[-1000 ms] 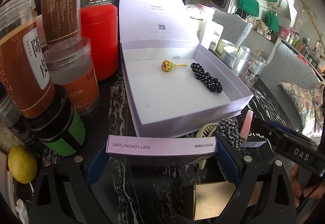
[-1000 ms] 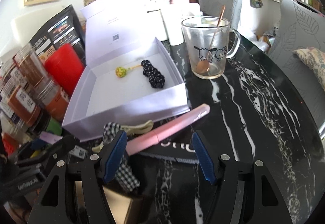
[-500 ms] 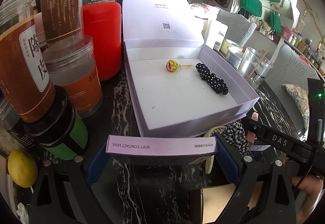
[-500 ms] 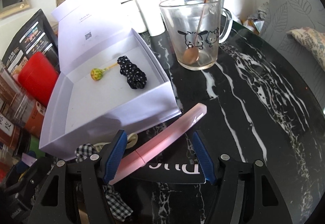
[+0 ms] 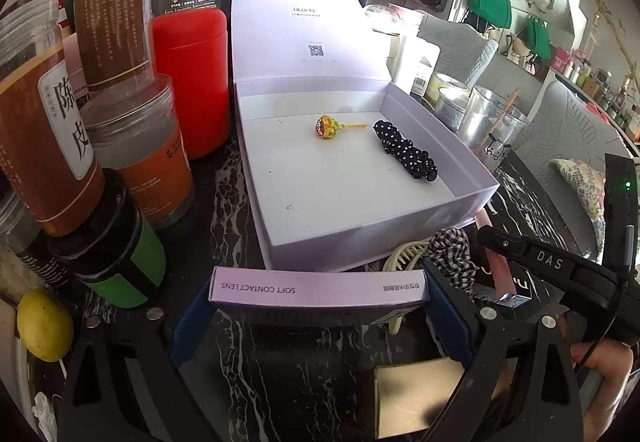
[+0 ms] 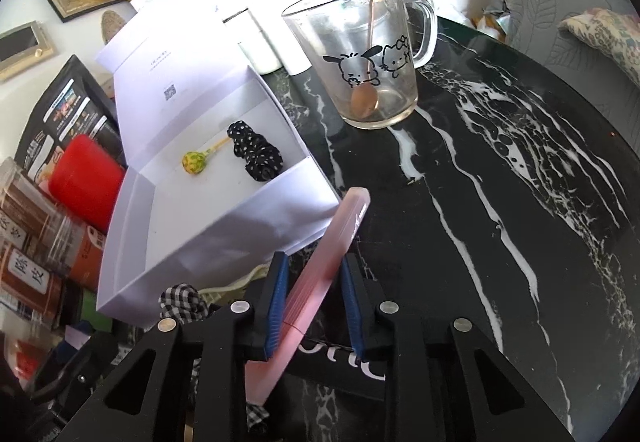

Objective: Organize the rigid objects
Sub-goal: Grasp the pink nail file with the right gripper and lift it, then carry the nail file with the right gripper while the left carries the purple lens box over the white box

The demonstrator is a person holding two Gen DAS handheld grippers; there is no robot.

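Observation:
My left gripper (image 5: 318,306) is shut on a lilac soft contact lens box (image 5: 318,288), held just in front of the open lilac gift box (image 5: 372,238). Inside that box lie a lollipop (image 5: 329,126) and a black dotted scrunchie (image 5: 404,151). My right gripper (image 6: 314,302) is shut on a long pink case (image 6: 320,282), tilted up, beside the gift box's near corner (image 6: 224,230). A checked scrunchie (image 5: 452,256), a cream comb (image 5: 404,254) and a black box (image 6: 340,358) lie on the table in front of the gift box.
Jars (image 5: 136,145), a red canister (image 5: 192,81) and a green-labelled jar (image 5: 116,246) crowd the left. A lemon (image 5: 42,324) lies at the near left. A glass mug with a spoon (image 6: 360,53) stands to the right of the gift box on the black marble table (image 6: 500,201).
My right gripper's jaws have closed on the pink case and lifted it to a tilt. My left gripper still holds the contact lens box, moved slightly toward the gift box.

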